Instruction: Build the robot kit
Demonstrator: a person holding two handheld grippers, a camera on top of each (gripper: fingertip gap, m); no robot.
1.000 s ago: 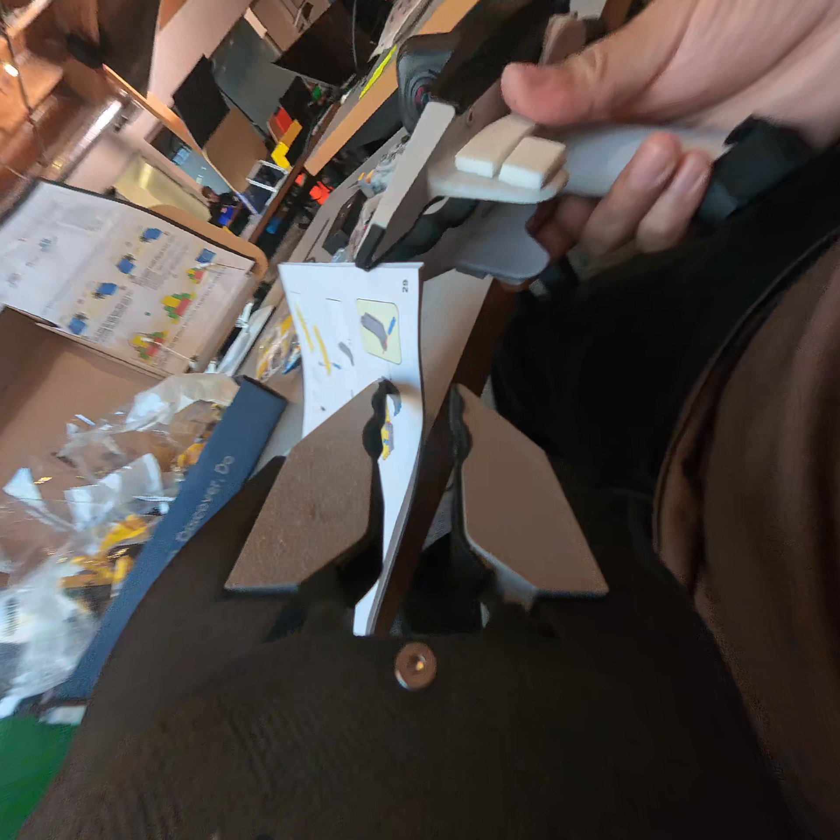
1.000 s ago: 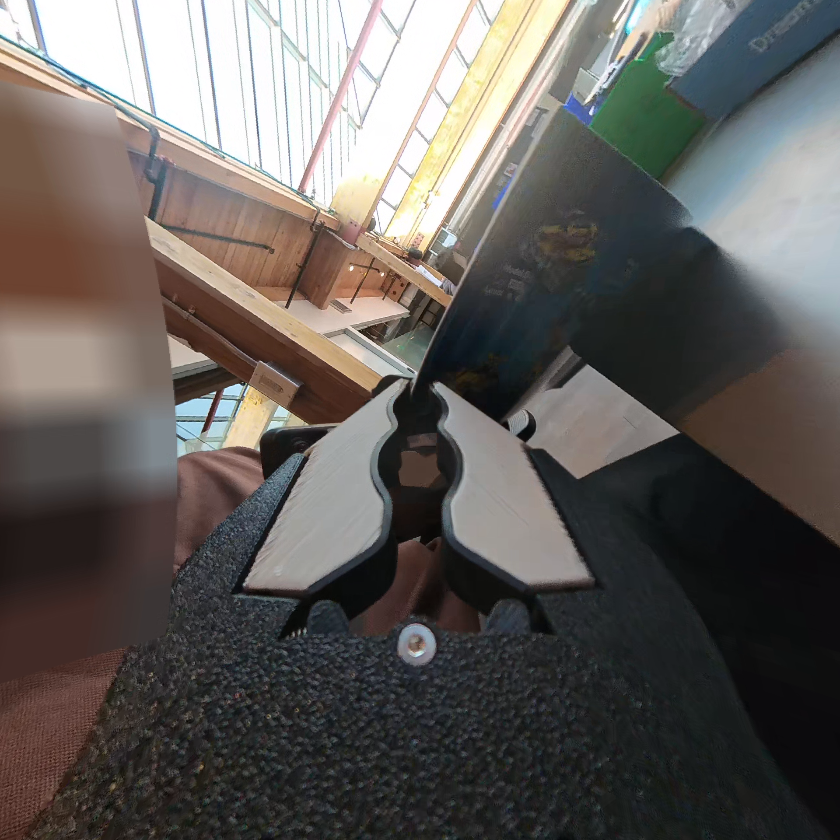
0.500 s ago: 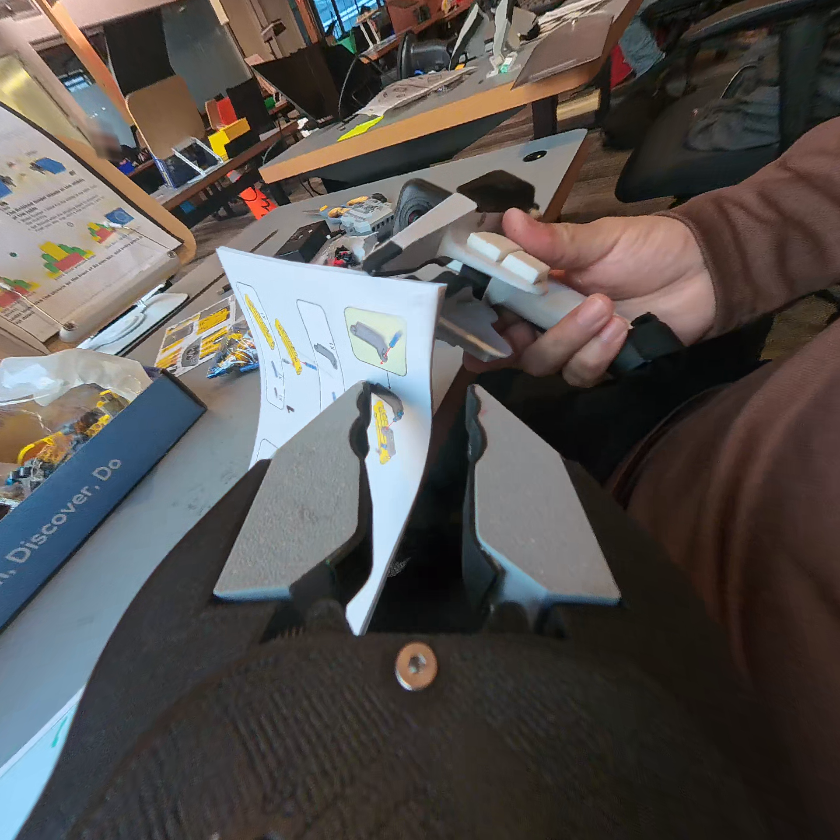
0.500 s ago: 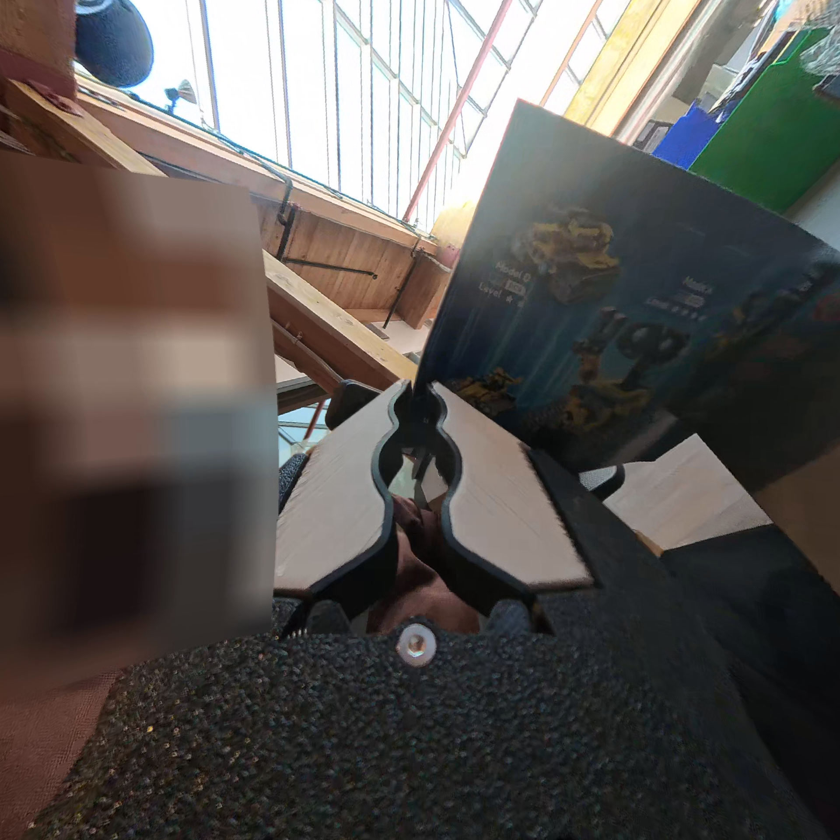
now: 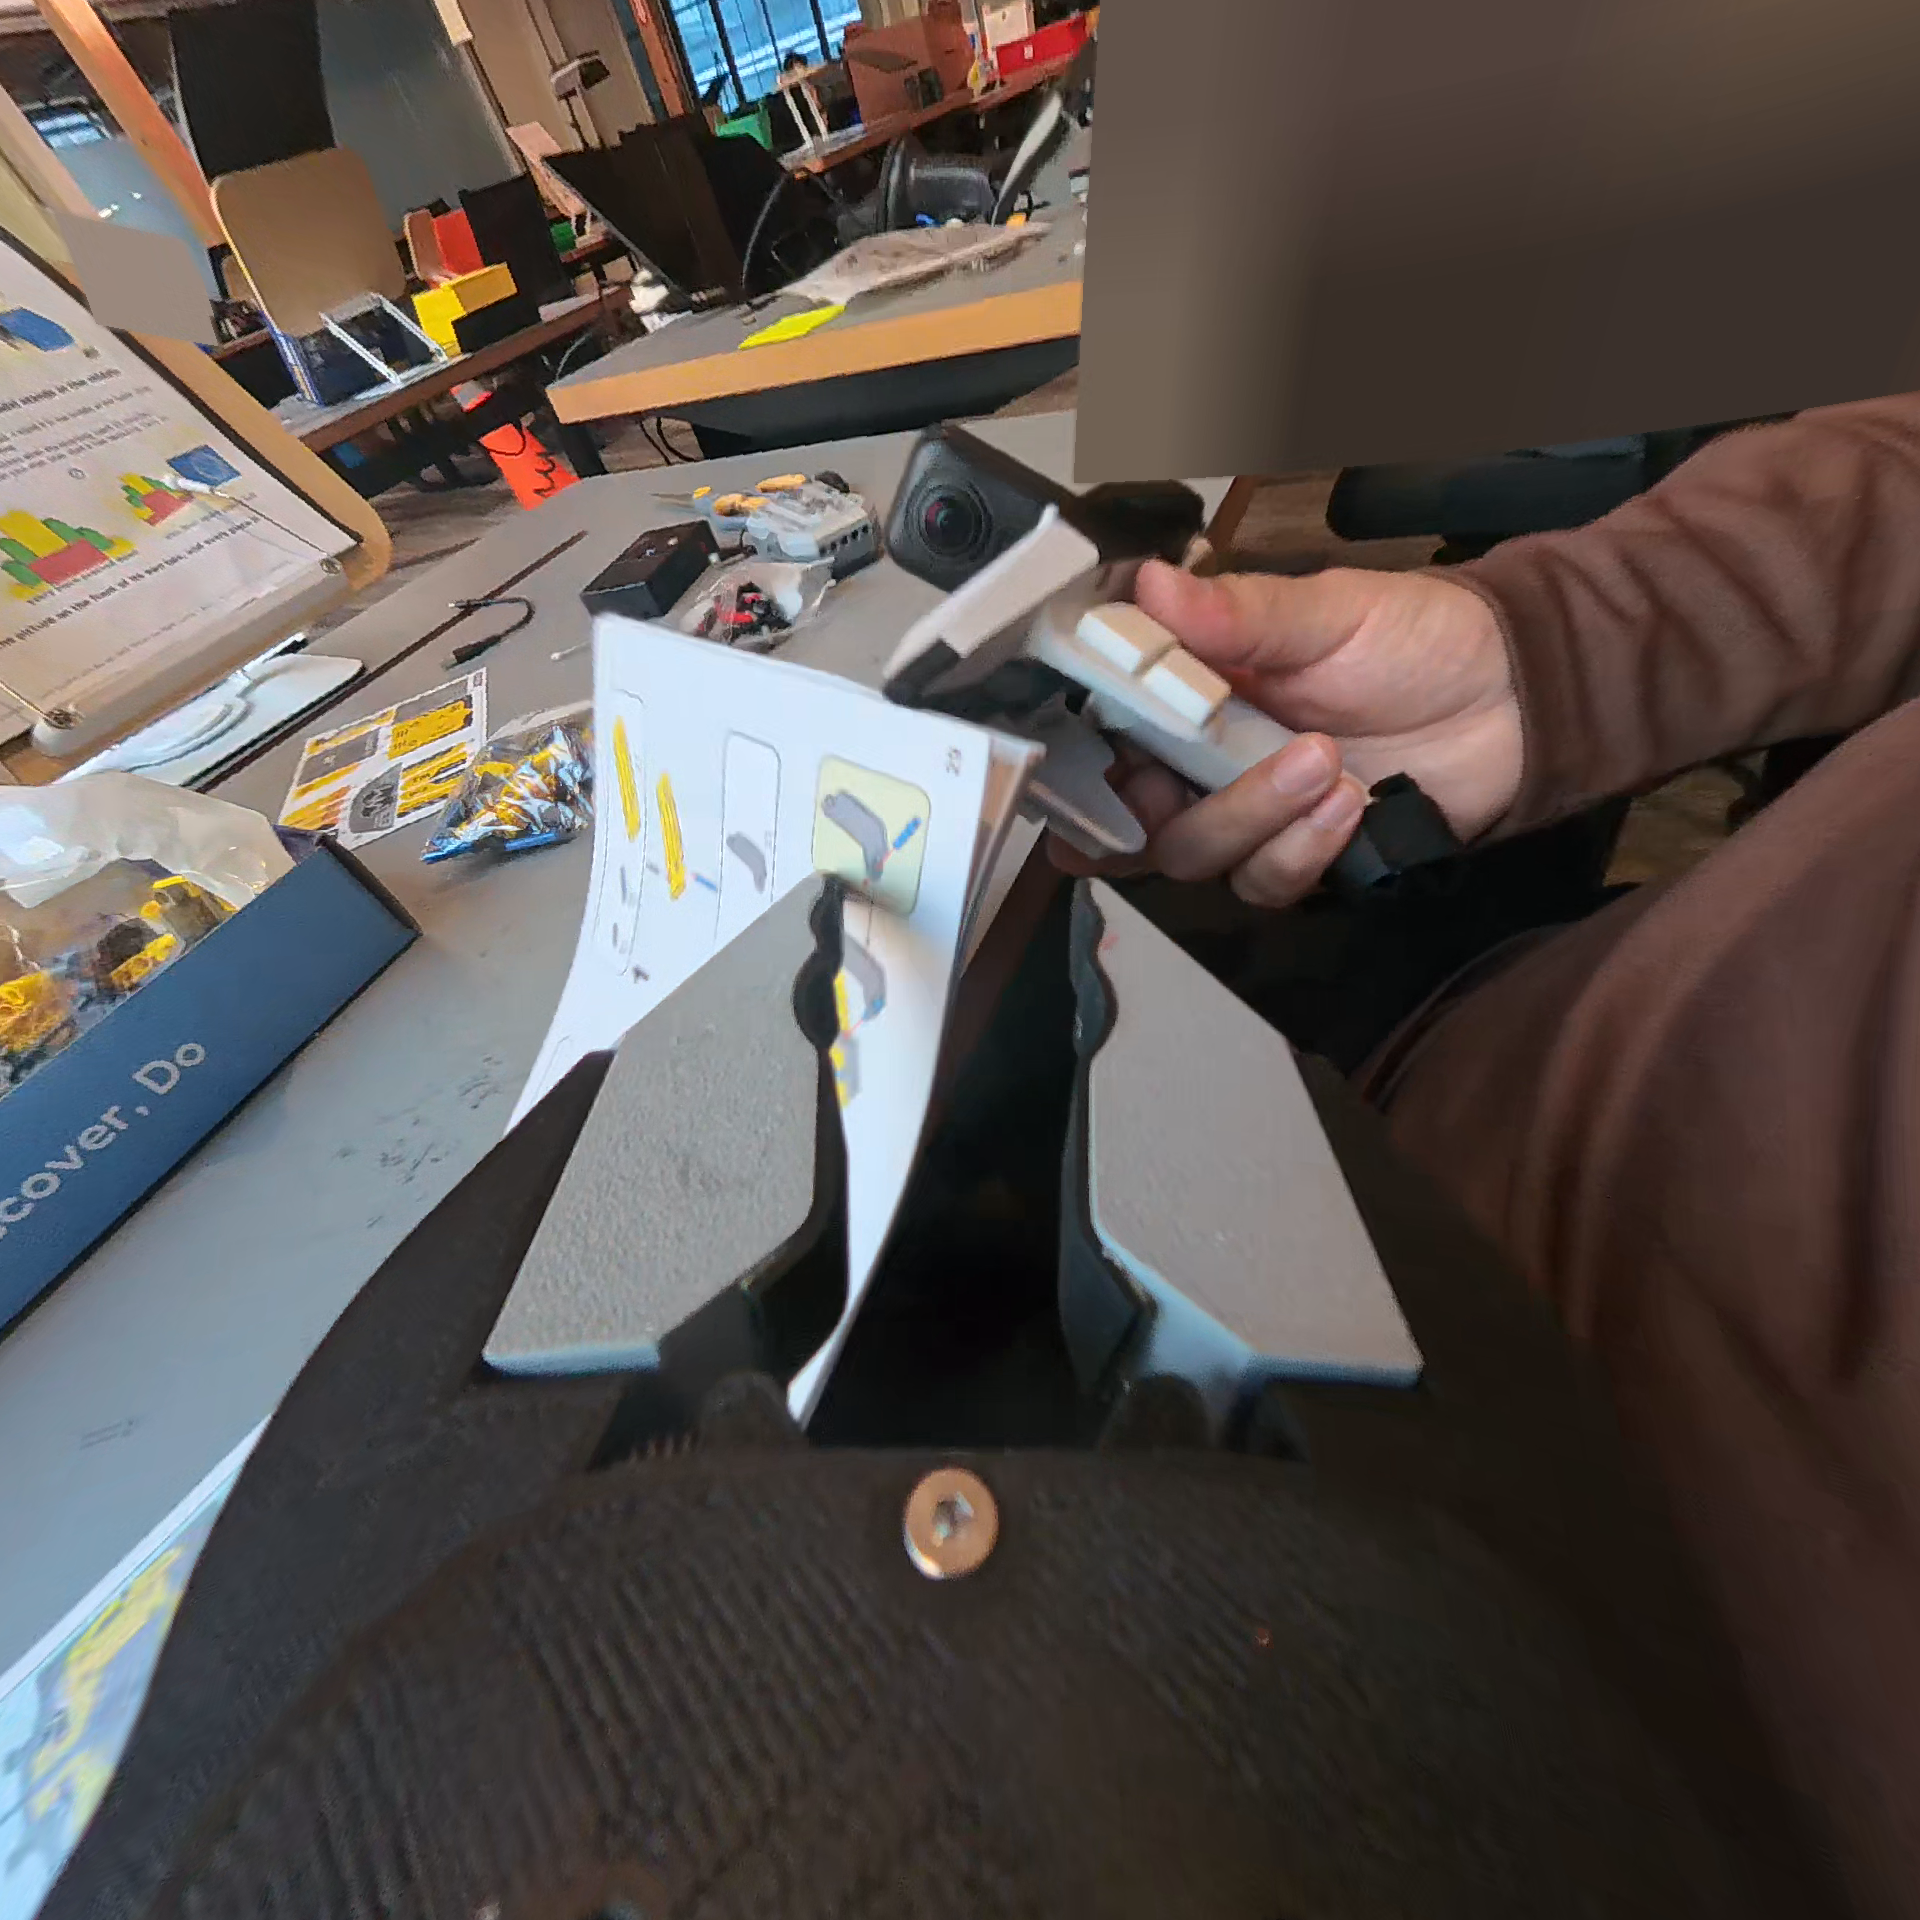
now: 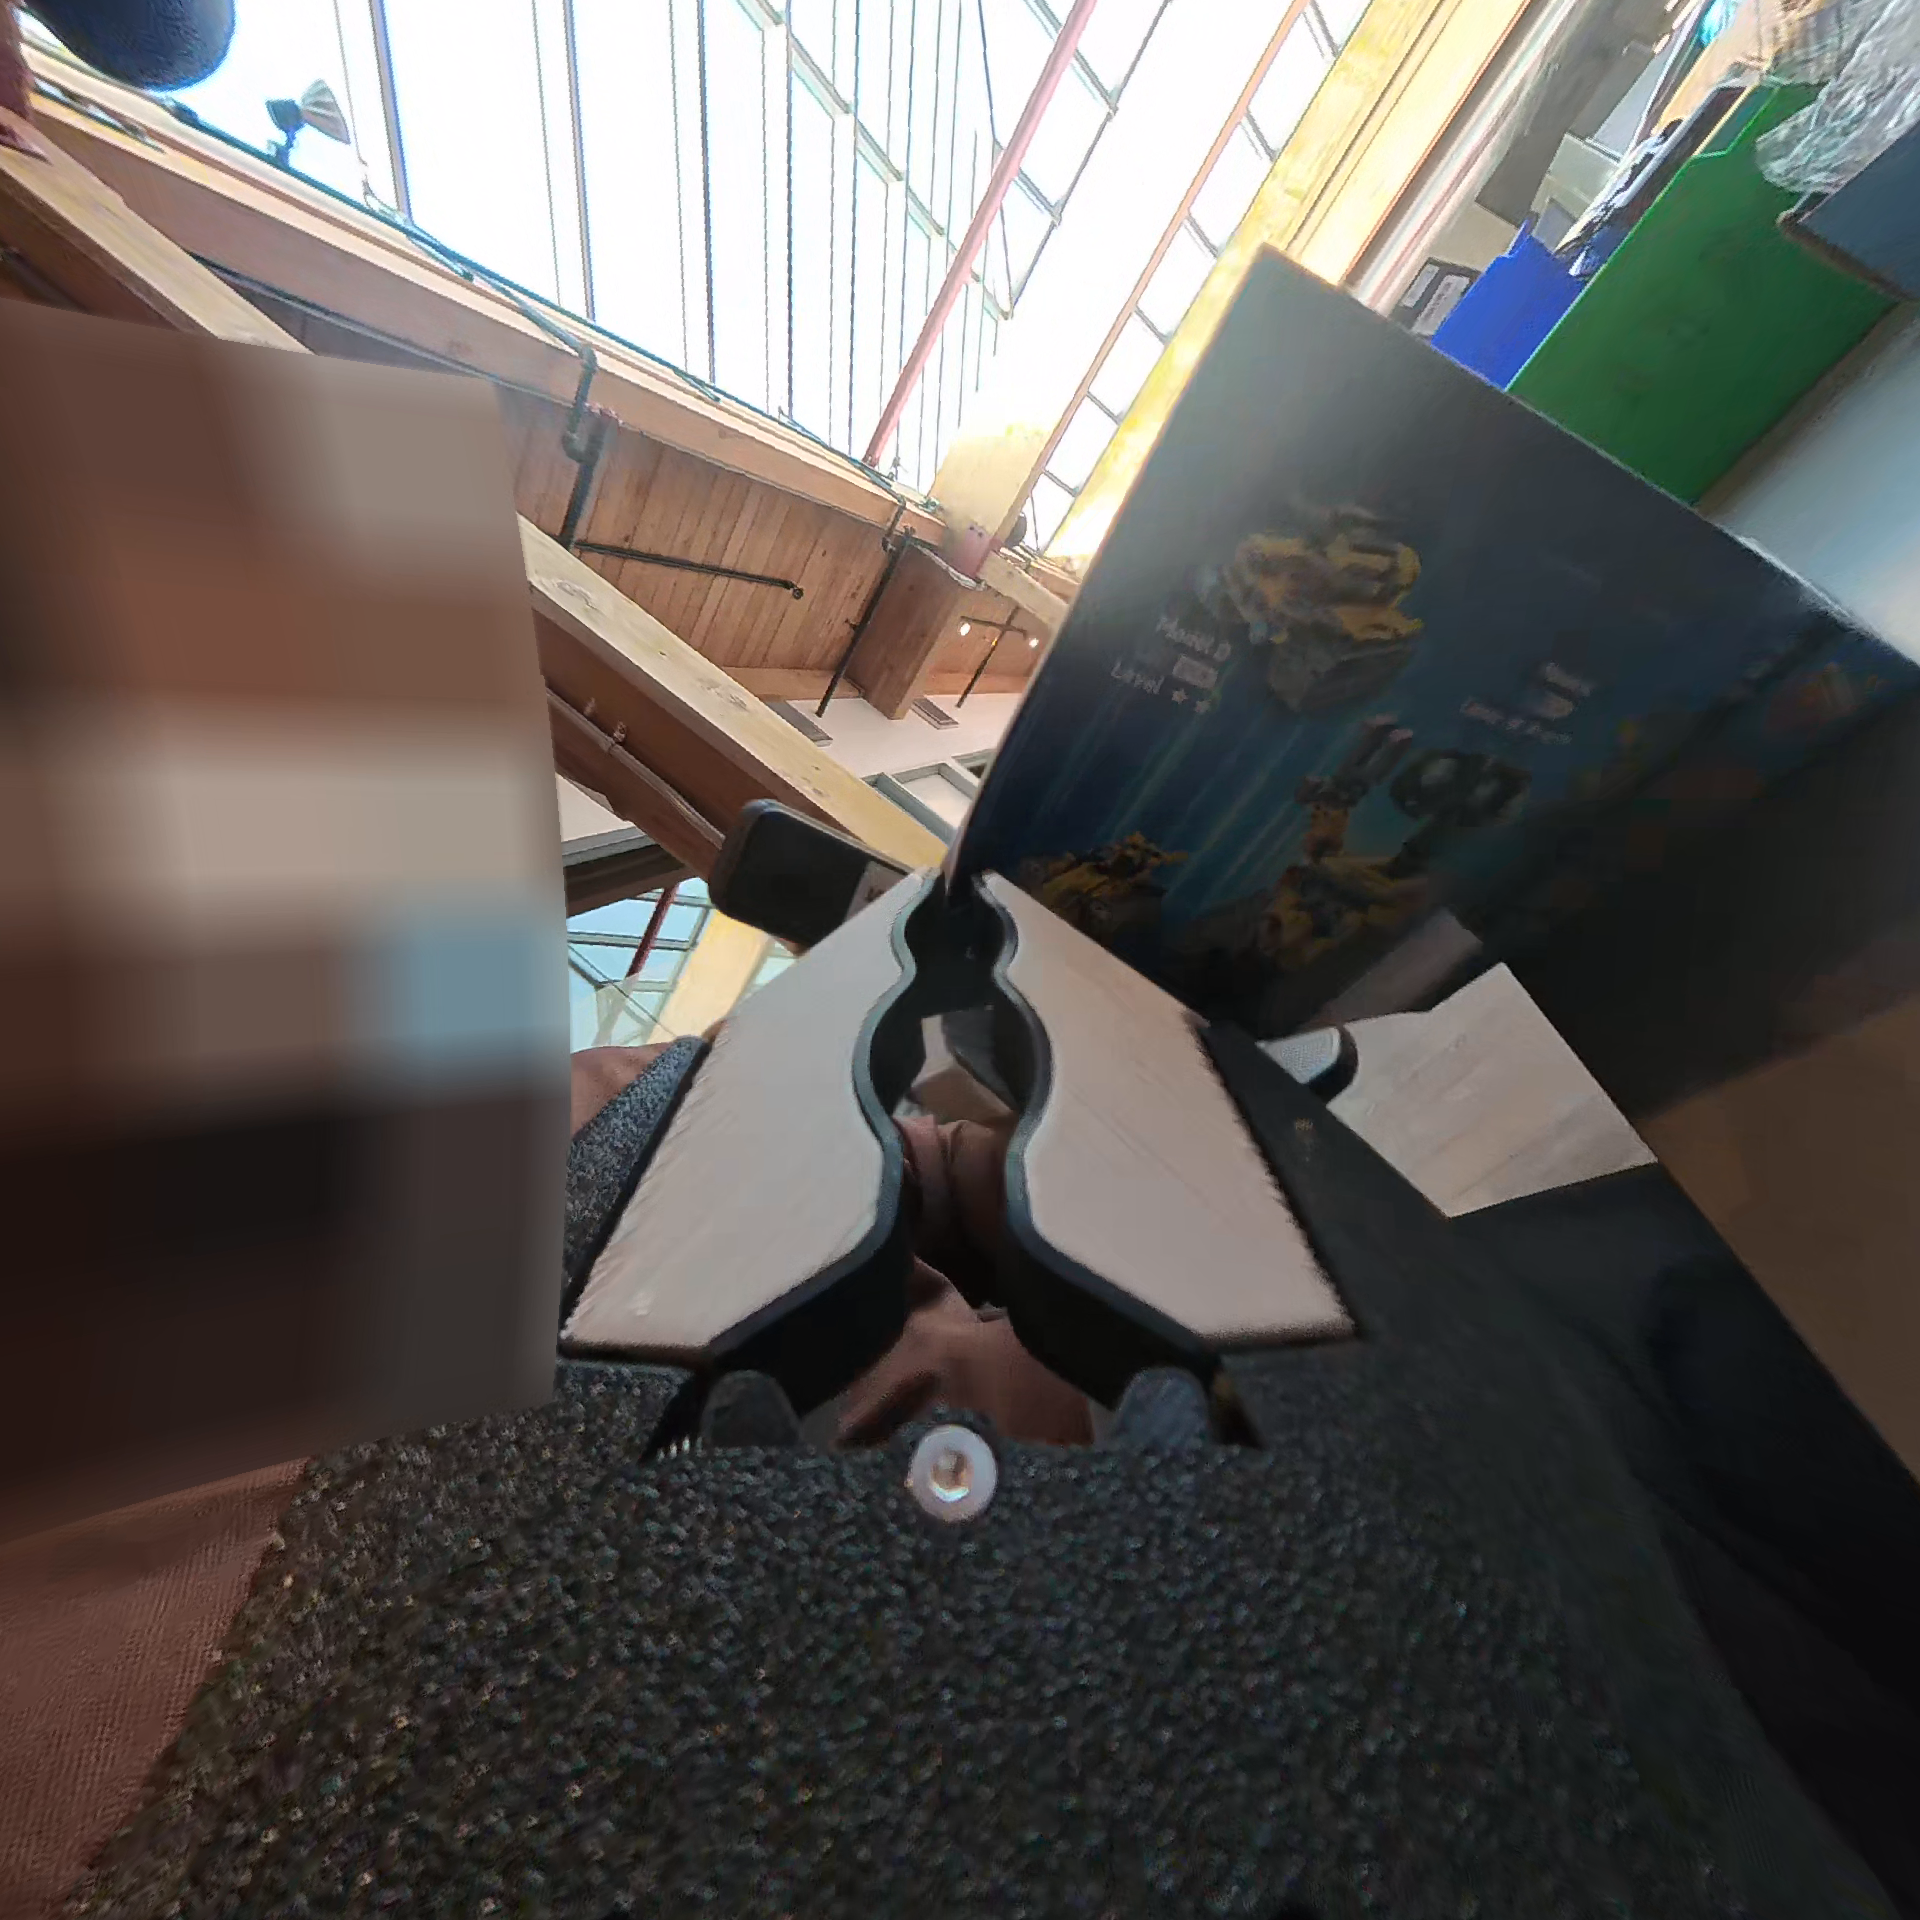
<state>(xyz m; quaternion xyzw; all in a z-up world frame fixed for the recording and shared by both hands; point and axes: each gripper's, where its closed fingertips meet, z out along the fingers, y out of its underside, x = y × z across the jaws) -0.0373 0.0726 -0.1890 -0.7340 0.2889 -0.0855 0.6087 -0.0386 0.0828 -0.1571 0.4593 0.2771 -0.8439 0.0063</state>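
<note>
Left gripper (image 5: 951,914) parted, booklet (image 5: 769,821) pages standing loose between its fingers above the grey worktop (image 5: 343,1091). Right gripper (image 6: 961,894) pinched closed on the booklet's corner, blue box (image 5: 156,1060) of parts well left.

We counted two claws, the left claw (image 5: 951,935) and the right claw (image 6: 961,894); one instruction booklet (image 5: 774,821); one blue box (image 5: 197,1049); one foil bag of yellow pieces (image 5: 514,777); one sticker sheet (image 5: 390,753); one grey counter (image 5: 343,1101).
</note>
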